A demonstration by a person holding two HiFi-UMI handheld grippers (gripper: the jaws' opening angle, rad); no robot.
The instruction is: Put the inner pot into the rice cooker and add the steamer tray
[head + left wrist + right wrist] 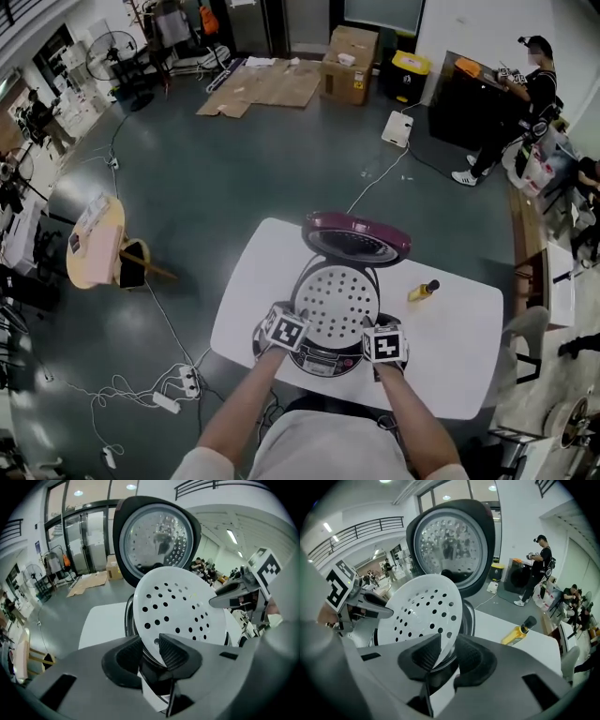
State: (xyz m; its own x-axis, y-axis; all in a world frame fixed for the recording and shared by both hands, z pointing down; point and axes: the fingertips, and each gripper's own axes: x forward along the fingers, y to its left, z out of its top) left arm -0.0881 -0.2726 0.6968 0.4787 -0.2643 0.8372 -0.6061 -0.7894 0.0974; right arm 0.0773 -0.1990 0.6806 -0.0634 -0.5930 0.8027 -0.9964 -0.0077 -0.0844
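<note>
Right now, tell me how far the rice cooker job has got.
Done, it seems: the inner pot shows its rim in the rice cooker under the open lid. In hand: the steamer tray sits over the pot, its edge between the jaws of the left gripper and the right gripper, pads apparently just off it. Left: draw both grippers clear and check the tray lies level.
</note>
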